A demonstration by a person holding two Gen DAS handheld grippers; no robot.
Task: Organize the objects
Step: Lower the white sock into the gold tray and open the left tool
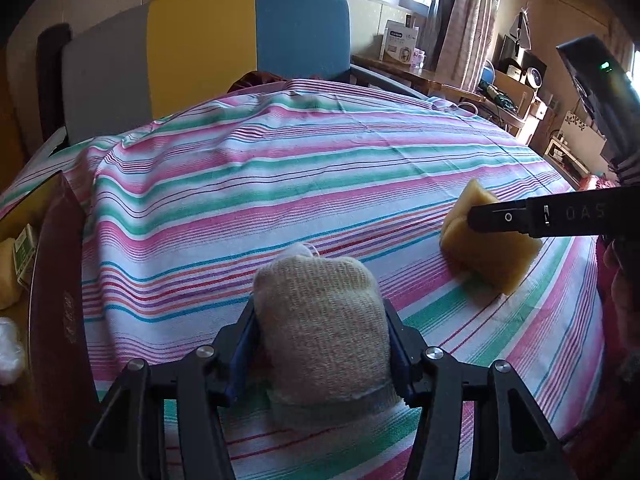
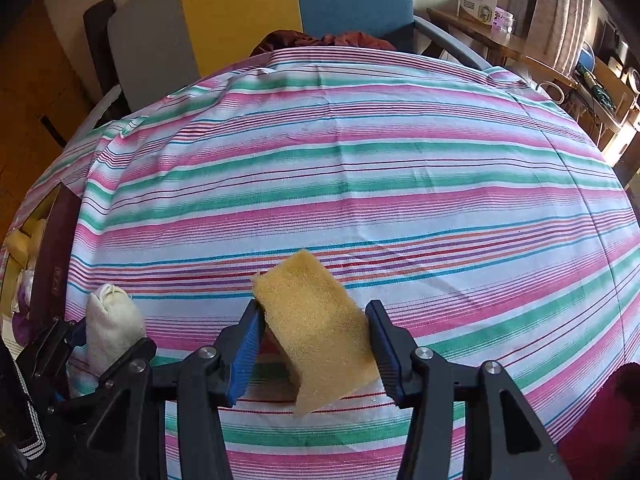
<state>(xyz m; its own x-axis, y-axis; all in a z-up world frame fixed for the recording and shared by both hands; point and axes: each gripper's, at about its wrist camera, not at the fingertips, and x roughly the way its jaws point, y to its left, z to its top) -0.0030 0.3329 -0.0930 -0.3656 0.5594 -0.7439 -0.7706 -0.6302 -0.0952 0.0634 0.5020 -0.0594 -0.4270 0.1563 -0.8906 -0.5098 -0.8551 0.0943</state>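
Observation:
My left gripper point(image 1: 320, 312) is shut on a beige knitted pouch point(image 1: 324, 320), which rests on the striped cloth point(image 1: 280, 168). The pouch also shows in the right wrist view point(image 2: 114, 328), held by the left gripper point(image 2: 108, 340) at the lower left. My right gripper point(image 2: 316, 316) has its jaws around a yellow sponge point(image 2: 320, 320), tilted on the cloth; the left pad touches it and the right pad stands just beside it. In the left wrist view the right gripper point(image 1: 476, 216) reaches in from the right over the sponge point(image 1: 488, 248).
A dark red box point(image 1: 56, 300) stands at the left edge, with small items inside. A grey, yellow and blue headboard point(image 1: 200, 52) stands behind the cloth. A wooden desk point(image 1: 404, 72) with boxes is at the back right.

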